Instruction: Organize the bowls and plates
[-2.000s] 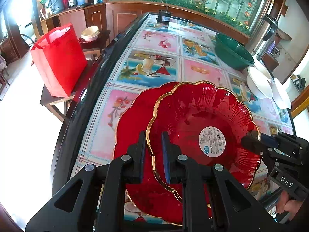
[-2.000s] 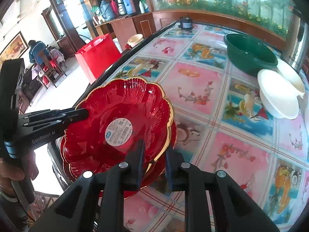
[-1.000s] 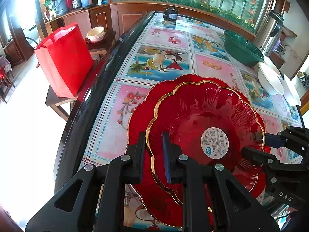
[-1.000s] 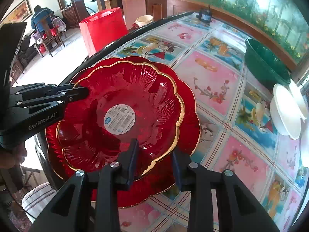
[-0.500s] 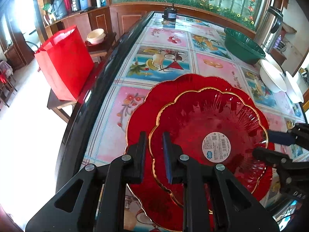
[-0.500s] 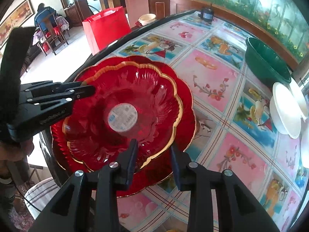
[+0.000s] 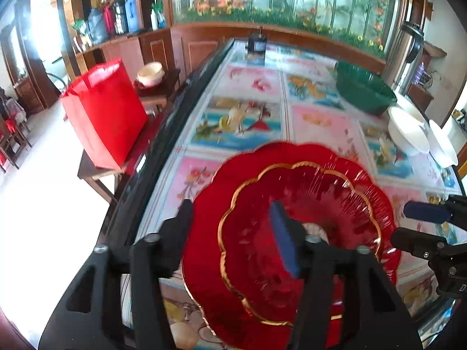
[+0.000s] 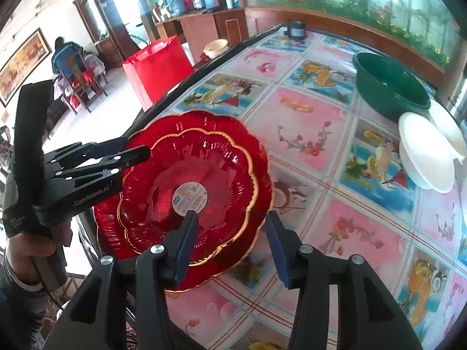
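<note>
Release done right: with both left tongs (image 7: 230,233) and right tongs (image 8: 230,242) spread wide around the smaller red plate (image 8: 186,186) nested at lower centre, back straight out without nudging the larger red plate (image 8: 256,157) on the tabletop (image 8: 306,134).

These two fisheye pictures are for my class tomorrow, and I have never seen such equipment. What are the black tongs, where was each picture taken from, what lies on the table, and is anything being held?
There is no robot here. A person holds one pair of black tongs in each hand, and each pair carries a camera that looks forward along its two fingers. One picture comes from the left tongs, the other from the right tongs, so each view also shows the other pair.

On the picture-tiled table a smaller red scalloped dish sits inside a larger red plate. Farther off stand a green basin and white bowls.

Nothing is held: both pairs are open, their fingers spread on either side of the red dishes' near rims.
</note>
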Demonstrator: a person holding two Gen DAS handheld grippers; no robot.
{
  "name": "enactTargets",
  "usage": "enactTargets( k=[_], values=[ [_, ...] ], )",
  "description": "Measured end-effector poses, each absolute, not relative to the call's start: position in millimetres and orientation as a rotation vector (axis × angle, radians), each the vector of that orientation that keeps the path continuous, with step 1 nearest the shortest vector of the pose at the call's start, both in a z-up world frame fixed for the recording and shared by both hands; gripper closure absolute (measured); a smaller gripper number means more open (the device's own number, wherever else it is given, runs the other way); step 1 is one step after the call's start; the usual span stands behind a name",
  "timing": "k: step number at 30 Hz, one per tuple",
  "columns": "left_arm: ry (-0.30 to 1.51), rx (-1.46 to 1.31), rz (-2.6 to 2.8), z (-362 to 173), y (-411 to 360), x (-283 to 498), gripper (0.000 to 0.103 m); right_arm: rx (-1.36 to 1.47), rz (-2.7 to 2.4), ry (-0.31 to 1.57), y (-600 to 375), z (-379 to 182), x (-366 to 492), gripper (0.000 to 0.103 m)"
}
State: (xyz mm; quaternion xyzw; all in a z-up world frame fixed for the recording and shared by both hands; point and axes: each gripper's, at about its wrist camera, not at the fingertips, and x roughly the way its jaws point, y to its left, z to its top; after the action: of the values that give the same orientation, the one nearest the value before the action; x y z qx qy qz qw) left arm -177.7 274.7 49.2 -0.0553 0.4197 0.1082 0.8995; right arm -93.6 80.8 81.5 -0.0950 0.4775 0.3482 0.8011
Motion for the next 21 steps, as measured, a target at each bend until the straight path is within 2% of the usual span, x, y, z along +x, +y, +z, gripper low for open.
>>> enactTargets(
  k=[21],
  values=[
    [0.792,-0.074,0.11,78.1,193.9,-149.8,0.044,0.022,0.628,0.975,-22.3,104.5,-69.9,0.047]
  ],
)
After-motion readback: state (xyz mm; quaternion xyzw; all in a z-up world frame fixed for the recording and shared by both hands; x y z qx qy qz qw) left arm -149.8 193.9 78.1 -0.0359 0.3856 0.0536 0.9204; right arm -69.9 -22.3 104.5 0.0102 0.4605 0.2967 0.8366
